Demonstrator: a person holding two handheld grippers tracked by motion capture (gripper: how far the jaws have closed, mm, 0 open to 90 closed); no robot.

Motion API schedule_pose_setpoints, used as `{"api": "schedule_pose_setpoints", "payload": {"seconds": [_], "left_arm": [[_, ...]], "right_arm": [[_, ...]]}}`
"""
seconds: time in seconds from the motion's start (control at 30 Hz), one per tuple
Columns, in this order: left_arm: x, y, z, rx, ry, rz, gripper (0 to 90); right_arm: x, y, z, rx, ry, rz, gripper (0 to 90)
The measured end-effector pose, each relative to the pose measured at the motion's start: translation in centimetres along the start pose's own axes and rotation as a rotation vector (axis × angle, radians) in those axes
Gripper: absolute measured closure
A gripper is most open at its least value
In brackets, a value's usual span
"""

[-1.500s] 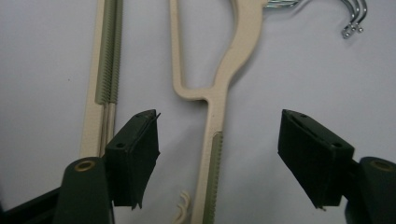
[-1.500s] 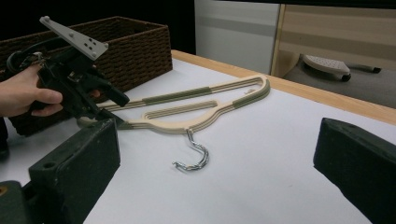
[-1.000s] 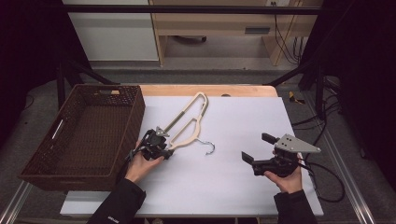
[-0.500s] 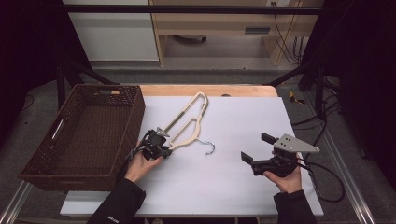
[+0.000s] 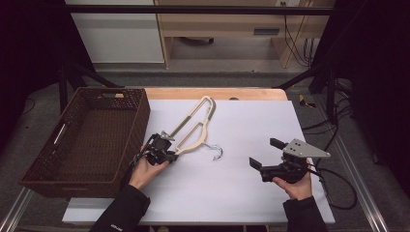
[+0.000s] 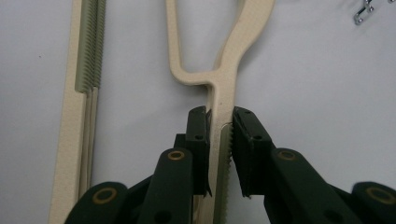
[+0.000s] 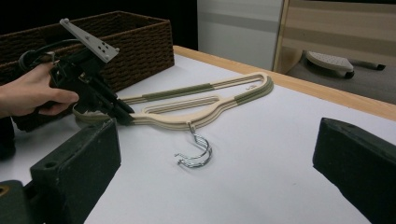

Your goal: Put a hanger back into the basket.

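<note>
Left gripper view shows left hand-held gripper (image 6: 219,135) clamped on hanger (image 6: 224,84); right hand-held gripper (image 7: 215,154) gapes.

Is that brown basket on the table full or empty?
Empty, as far as the high view shows: the basket has only its bare woven floor inside. The hangers lie outside it on the table.

We see a desk (image 5: 241,193) with a white top and a bare wooden strip along its far edge. On its left end sits a dark wicker basket (image 5: 82,140), hanging a little over the side. Just right of the basket lie cream hangers (image 5: 196,126), stacked flat, their metal hooks (image 5: 216,152) resting on the white surface near the middle.
</note>
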State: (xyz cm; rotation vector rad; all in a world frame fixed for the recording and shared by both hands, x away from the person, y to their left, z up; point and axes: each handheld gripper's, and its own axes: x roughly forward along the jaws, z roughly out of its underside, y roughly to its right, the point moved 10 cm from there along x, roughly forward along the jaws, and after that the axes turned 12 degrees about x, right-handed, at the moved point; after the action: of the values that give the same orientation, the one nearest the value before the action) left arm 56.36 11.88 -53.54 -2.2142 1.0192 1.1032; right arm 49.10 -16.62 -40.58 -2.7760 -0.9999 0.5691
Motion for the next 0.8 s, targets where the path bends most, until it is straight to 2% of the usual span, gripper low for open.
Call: {"api": "schedule_pose_setpoints", "payload": {"seconds": [0.13, 0.3, 0.53, 0.67, 0.8], "left_arm": [[0.01, 0.41, -0.11, 0.005, 0.001, 0.011, 78.8], [-0.38, 0.57, -0.47, 0.002, 0.026, 0.01, 79.3], [0.04, 0.64, 0.06, 0.037, -0.013, 0.012, 79.1], [0.03, 0.42, 0.1, 0.025, -0.007, -0.005, 78.7], [-0.01, 0.44, 0.18, 0.018, -0.015, 0.01, 78.4]], "right_arm": [[0.01, -0.02, 0.0, 0.0, 0.0, -0.001, 1.2], [0.13, -0.02, 0.11, -0.003, -0.006, 0.001, 1.3], [0.22, -0.07, 0.2, -0.007, -0.011, -0.002, 1.3], [0.2, -0.09, 0.21, -0.006, -0.012, -0.003, 1.4], [0.27, -0.1, 0.27, -0.008, -0.015, -0.003, 1.3]]}}
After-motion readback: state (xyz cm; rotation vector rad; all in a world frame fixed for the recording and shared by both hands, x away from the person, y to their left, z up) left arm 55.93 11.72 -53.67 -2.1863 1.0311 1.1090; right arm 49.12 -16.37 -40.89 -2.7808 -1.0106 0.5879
